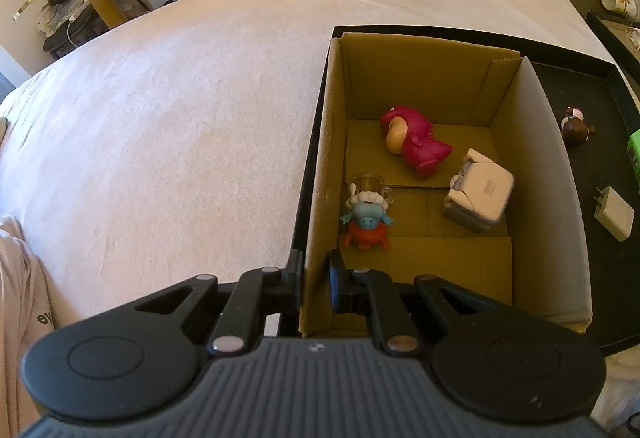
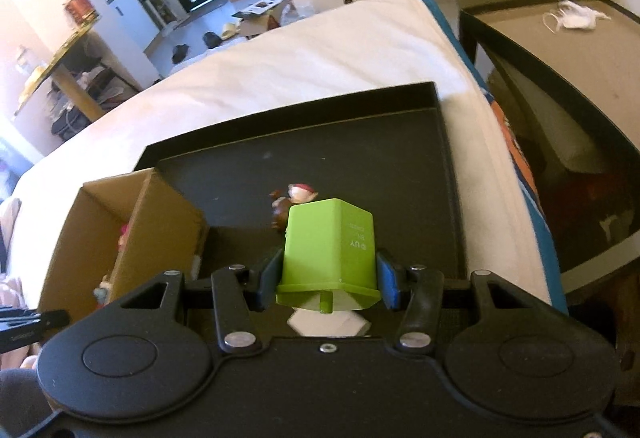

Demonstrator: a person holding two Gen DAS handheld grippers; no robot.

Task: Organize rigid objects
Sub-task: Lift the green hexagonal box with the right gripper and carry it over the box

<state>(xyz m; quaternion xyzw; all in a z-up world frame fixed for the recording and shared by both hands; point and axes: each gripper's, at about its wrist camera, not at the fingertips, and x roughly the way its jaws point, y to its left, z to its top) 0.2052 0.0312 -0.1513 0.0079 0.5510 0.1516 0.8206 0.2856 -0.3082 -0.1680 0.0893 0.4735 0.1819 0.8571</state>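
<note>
Currently the left gripper [image 1: 315, 278] is clamped on the near-left wall of the cardboard box [image 1: 326, 142], one finger outside the wall and one inside. The box stands in the left part of a black tray [image 2: 448, 174], which rests on a white bedcover [image 1: 160, 118]. Inside the box lie a pink plush figure [image 1: 416, 144] on its side, a blue-and-orange figurine [image 1: 366, 222] near the left wall, and a white-and-grey block [image 1: 480, 198] near the right wall.

The right gripper [image 2: 328, 278] pinches a green plug adapter [image 2: 330, 250] between its blue-padded fingers [image 2: 269, 274], holding it above the tray floor, to the right of the box. A white charger [image 1: 614, 214] lies flat on the tray; in the right wrist view it appears directly beneath the adapter. A small brown figurine [image 1: 574, 124] stands on the tray beyond the adapter, well apart from the box.
</note>
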